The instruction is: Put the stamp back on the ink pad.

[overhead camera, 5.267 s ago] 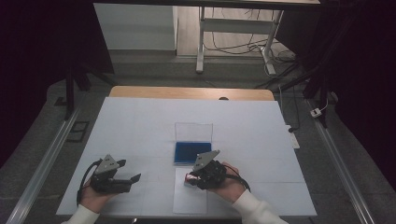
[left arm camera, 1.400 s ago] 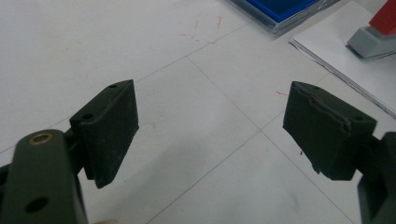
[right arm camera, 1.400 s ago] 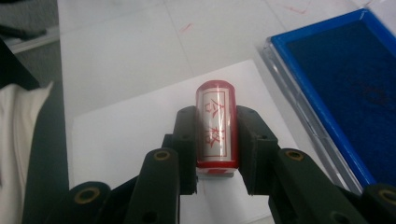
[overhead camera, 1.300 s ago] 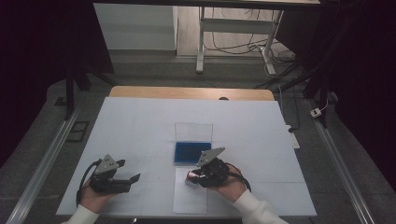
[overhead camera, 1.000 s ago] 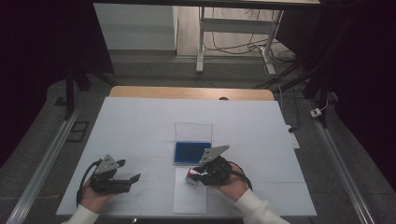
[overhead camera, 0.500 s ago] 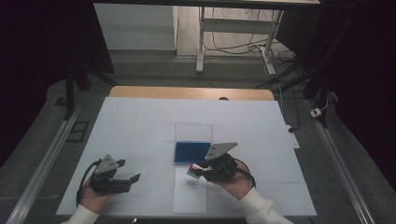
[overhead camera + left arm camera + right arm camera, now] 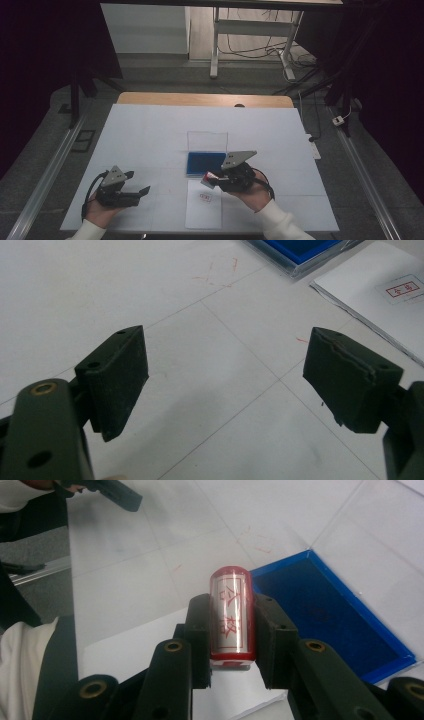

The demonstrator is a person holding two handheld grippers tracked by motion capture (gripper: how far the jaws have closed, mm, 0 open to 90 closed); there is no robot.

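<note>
Overhead light is falling evenly on the white worktop (image 7: 150, 135) in the high view, while the room around it is sinking into near-black at both sides and the picture is looking soft and grainy. In the left gripper view the black fingers (image 7: 120, 375) are blurring at close range and casting only faint shadows. In the right gripper view glare is streaking the red stamp (image 7: 230, 615), and the blue ink pad (image 7: 325, 615) behind it is staying fairly sharp.
</note>
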